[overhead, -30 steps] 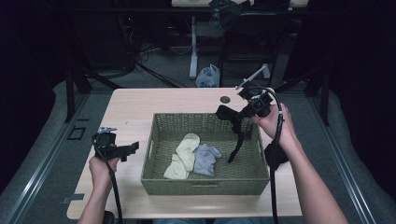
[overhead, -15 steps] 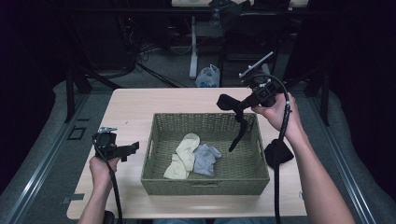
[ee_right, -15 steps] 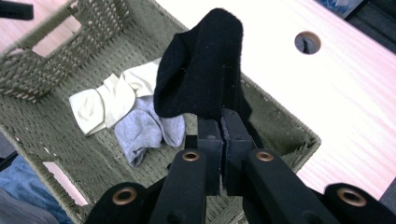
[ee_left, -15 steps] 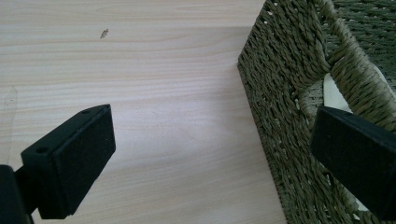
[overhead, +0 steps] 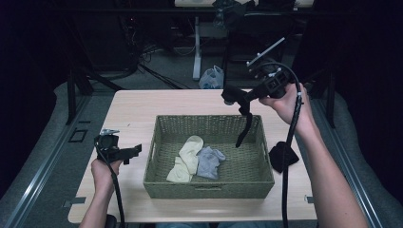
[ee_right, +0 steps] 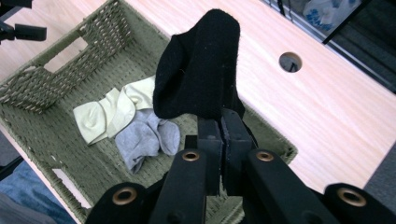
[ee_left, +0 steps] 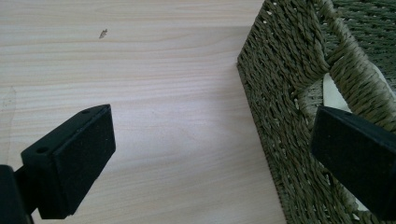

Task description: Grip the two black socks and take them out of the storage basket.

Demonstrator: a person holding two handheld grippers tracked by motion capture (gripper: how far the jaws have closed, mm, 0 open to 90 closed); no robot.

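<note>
R claw (overhead: 236, 98) is holding higher and further back than 0.5 s ago, clamped on black sock (overhead: 243, 128), which is dangling over basket (overhead: 209, 189) back rim. L claw (overhead: 129, 153) is sitting unchanged, jaws apart, over bench (overhead: 133, 107) just beside basket. Cream sock (overhead: 186, 158) and grey sock (overhead: 208, 161) are lying inside.

The right gripper (ee_right: 219, 128) has its two black jaws pressed together on a black sock (ee_right: 198, 65), which stands up above them and folds over at the top. Below and beyond it lies a woven green basket (ee_right: 42, 88) on a pale wooden table (ee_right: 327, 116). Inside the basket, a pale yellow sock (ee_right: 109, 112) touches a grey sock (ee_right: 144, 137) just beside it. A round hole (ee_right: 290, 61) shows in the table beyond the basket.
</note>
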